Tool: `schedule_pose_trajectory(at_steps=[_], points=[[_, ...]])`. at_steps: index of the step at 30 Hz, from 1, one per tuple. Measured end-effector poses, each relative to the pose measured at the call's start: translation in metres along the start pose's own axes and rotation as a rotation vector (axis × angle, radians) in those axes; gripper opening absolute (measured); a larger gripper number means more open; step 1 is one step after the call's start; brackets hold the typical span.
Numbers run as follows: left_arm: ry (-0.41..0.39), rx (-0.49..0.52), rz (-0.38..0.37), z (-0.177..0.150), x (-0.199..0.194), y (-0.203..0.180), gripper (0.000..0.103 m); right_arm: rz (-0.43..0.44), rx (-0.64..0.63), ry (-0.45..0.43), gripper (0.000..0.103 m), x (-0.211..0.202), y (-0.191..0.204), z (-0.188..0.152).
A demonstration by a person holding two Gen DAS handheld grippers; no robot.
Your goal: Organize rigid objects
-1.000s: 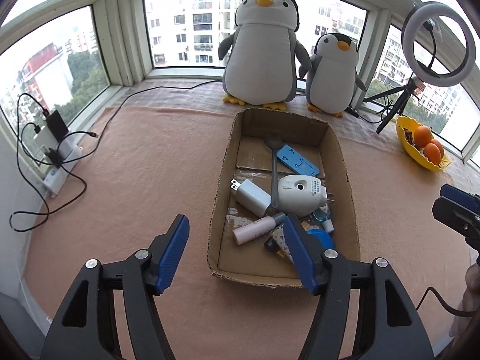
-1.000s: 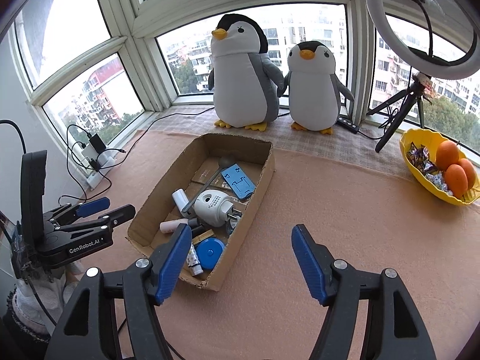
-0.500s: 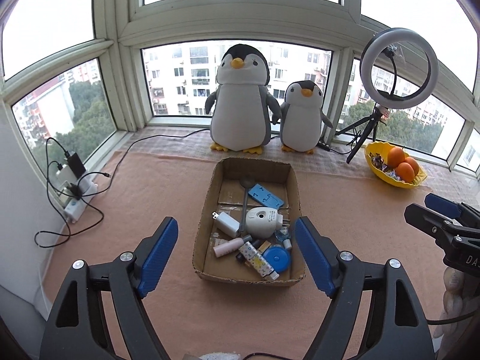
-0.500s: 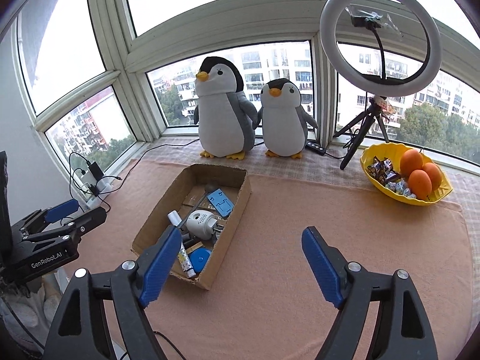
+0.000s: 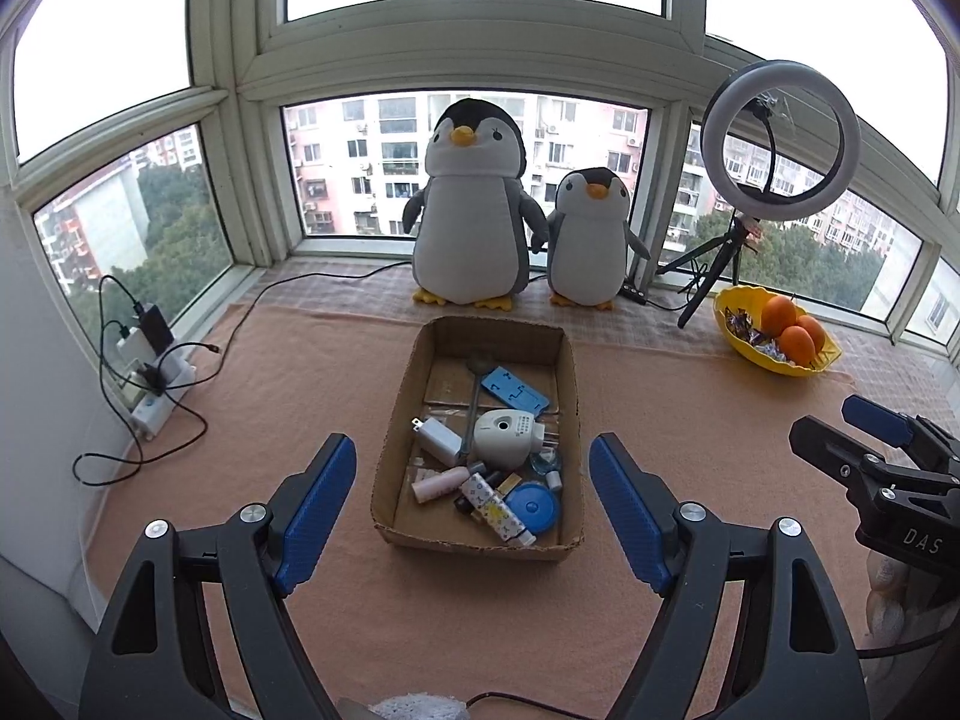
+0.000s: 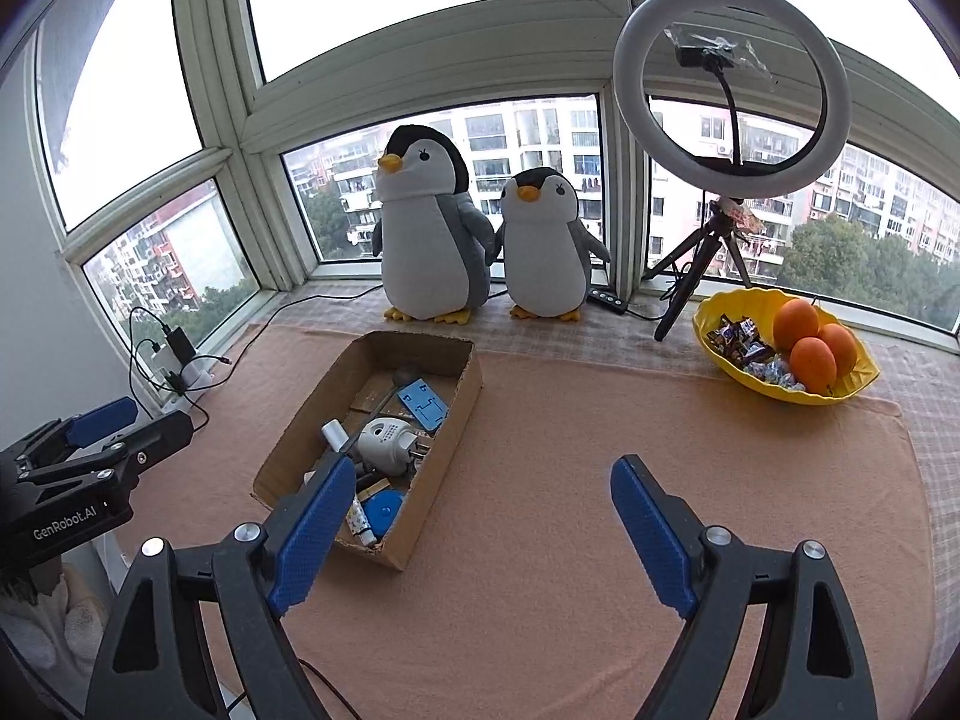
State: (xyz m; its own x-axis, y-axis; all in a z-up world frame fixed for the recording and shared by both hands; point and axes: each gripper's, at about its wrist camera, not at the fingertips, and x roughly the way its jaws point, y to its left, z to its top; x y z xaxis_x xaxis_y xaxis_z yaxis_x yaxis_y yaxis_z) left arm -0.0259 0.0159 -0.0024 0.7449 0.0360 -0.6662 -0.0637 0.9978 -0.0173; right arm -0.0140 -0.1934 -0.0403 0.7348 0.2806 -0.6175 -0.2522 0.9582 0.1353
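A cardboard box (image 5: 393,438) (image 6: 444,438) sits mid-table on the peach cloth. It holds a white charger plug (image 5: 437,438), a white round device (image 5: 507,437) (image 6: 387,444), a blue flat holder (image 5: 515,390) (image 6: 425,403), a grey spoon (image 5: 475,402), a pink tube (image 5: 438,483), a patterned tube (image 5: 498,509), a blue round case (image 5: 533,507) (image 6: 384,507) and small bottles. My left gripper (image 5: 474,516) is open and empty, held back and above the box's near end. My right gripper (image 6: 480,534) is open and empty, right of the box.
Two plush penguins (image 5: 471,210) (image 5: 591,240) stand at the window. A ring light on a tripod (image 5: 780,138) and a yellow bowl of oranges and sweets (image 5: 774,336) are at the back right. A power strip with cables (image 5: 156,384) lies at the left edge.
Both grippers have pulled back and up from the box, so the box looks smaller and farther. Both stayed open and empty. The box contents have not moved.
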Motion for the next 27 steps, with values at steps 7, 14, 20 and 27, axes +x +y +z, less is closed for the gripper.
schedule_pose_trajectory(at_steps=[7,14,20,27], points=[[0.003,-0.004,-0.001,-0.0012,-0.0002,0.0003,0.08,-0.008,-0.008,0.004,0.084,-0.0002,0.0008,-0.0015],[0.008,-0.001,-0.009,-0.0004,0.0002,-0.0011,0.08,-0.011,-0.008,0.005,0.084,0.0004,0.0009,-0.0014],[0.008,0.004,-0.019,-0.0005,0.0002,-0.0036,0.08,-0.019,0.001,0.01,0.084,0.0021,-0.0009,-0.0027],[0.012,0.0,-0.027,0.0,0.0009,-0.0023,0.08,-0.019,0.0,0.014,0.085,0.0032,-0.0007,-0.003]])
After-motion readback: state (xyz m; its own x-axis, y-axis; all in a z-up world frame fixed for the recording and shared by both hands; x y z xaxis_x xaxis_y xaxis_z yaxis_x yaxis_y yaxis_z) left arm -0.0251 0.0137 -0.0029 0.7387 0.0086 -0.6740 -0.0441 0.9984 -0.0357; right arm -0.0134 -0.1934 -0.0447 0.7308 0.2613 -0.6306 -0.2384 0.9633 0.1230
